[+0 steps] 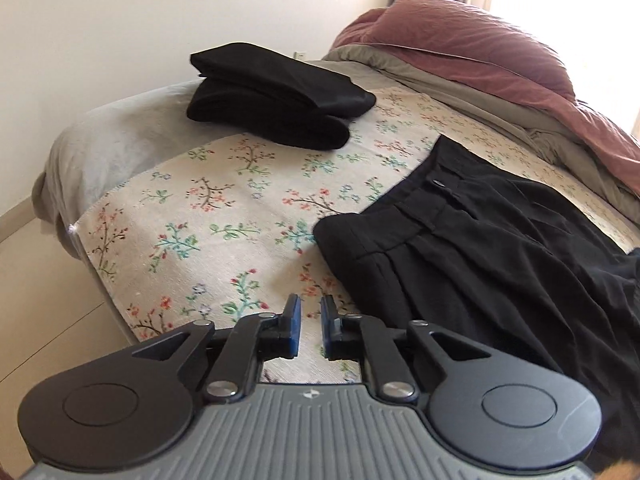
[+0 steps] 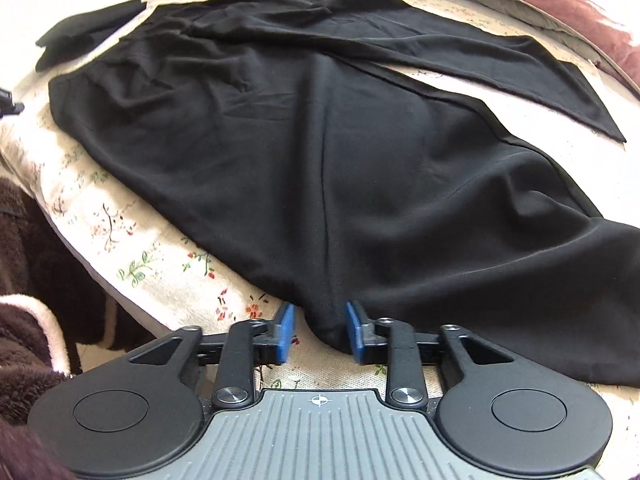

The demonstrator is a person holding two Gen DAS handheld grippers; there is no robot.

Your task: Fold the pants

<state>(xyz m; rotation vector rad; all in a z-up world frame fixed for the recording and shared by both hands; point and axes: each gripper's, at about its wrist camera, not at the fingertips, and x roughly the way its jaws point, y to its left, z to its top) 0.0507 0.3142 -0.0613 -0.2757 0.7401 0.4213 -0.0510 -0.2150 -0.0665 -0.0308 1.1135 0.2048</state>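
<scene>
Black pants (image 1: 500,248) lie flat on the floral bed cover (image 1: 200,220), waistband and button toward the middle of the bed. My left gripper (image 1: 311,320) hovers over bare cover just left of the waistband corner; its blue pads stand a narrow gap apart with nothing between them. In the right wrist view the pants (image 2: 320,140) spread wide, with the two legs splaying to the right. My right gripper (image 2: 320,330) is at the near hem. A small peak of black cloth stands between its parted pads, which do not press it.
A stack of folded black garments (image 1: 272,96) sits at the far side of the bed. A pink duvet (image 1: 460,48) over a grey blanket is heaped at the back right. The bed's edge drops to the floor (image 1: 40,320) on the left. Brown fleecy cloth (image 2: 36,280) is near the front edge.
</scene>
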